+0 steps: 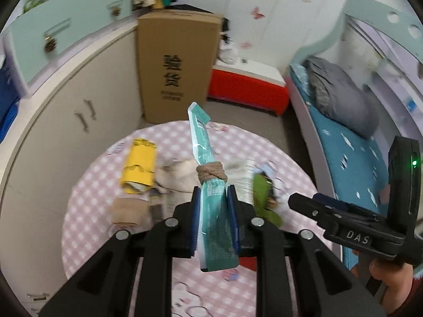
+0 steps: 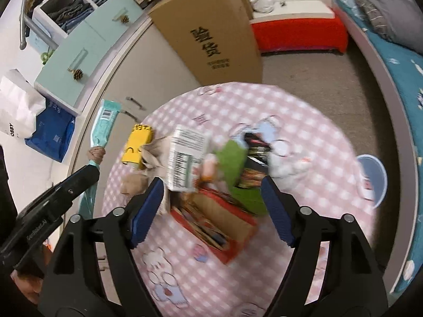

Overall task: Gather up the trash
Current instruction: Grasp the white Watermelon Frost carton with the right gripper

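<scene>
My left gripper (image 1: 213, 198) is shut on a long teal wrapper (image 1: 205, 145) tied with a brown knot, held upright above the round pink checked table (image 1: 111, 185). The wrapper also shows in the right wrist view (image 2: 104, 124), with the left gripper (image 2: 92, 171) at the left. My right gripper (image 2: 211, 198) is open and empty above a pile of trash: a white barcoded carton (image 2: 185, 158), green packaging (image 2: 232, 163), a red box (image 2: 219, 224) and a yellow box (image 2: 137, 145). The right gripper (image 1: 293, 199) also shows in the left wrist view.
A tall cardboard box (image 1: 177, 66) stands behind the table beside a beige cabinet (image 1: 79, 121). A red bench (image 1: 248, 87) sits at the back. A bed (image 1: 351, 142) with a grey pillow runs along the right. A blue cup (image 2: 372, 179) is on the table's right edge.
</scene>
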Available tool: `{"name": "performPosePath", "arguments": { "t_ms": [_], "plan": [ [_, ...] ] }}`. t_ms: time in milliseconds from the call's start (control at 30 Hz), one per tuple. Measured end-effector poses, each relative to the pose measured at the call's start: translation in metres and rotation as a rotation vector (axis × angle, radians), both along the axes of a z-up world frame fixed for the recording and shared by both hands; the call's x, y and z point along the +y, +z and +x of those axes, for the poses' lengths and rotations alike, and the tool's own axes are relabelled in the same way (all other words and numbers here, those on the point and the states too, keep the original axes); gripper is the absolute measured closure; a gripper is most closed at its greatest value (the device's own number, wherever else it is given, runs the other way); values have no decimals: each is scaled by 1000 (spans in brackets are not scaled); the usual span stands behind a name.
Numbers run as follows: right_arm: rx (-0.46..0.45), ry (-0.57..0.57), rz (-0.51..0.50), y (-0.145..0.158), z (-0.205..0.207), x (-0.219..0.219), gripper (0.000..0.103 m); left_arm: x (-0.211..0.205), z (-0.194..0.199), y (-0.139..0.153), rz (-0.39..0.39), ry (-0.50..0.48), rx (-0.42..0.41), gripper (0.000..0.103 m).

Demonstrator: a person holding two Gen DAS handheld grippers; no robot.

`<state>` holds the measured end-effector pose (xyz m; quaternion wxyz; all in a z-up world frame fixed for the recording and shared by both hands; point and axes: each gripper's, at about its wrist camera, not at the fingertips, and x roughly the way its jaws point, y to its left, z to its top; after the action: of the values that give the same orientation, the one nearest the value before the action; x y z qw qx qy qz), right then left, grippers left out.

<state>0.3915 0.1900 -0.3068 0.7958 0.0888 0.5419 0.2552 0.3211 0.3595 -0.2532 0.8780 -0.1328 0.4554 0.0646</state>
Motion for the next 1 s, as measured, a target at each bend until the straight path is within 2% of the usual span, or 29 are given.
{"name": "performPosePath", "arguments": {
  "t_ms": [267, 300, 333, 500, 667, 800, 1000],
  "plan": [
    [142, -10, 20, -45, 23, 53, 26, 19, 8, -24, 2, 27, 73, 84],
    [158, -8, 21, -50, 24, 56, 35, 18, 7, -27, 0, 29, 80, 84],
    [175, 3, 28, -53, 25, 59, 57, 17, 7, -28, 0, 30, 85, 84],
    [173, 59, 69, -48, 23, 57, 63, 10, 7, -26, 5, 29, 97, 84],
    [139, 65, 114, -27, 24, 24, 64, -12, 14, -14, 6, 19, 72, 84],
    [115, 44, 149, -9, 29, -13, 64, -48, 29, 0, 5, -17, 47, 84],
    [65, -23, 179, 21, 41, -104, 64, -119, 58, 20, -49, -84, 11, 84]
  ]
}}
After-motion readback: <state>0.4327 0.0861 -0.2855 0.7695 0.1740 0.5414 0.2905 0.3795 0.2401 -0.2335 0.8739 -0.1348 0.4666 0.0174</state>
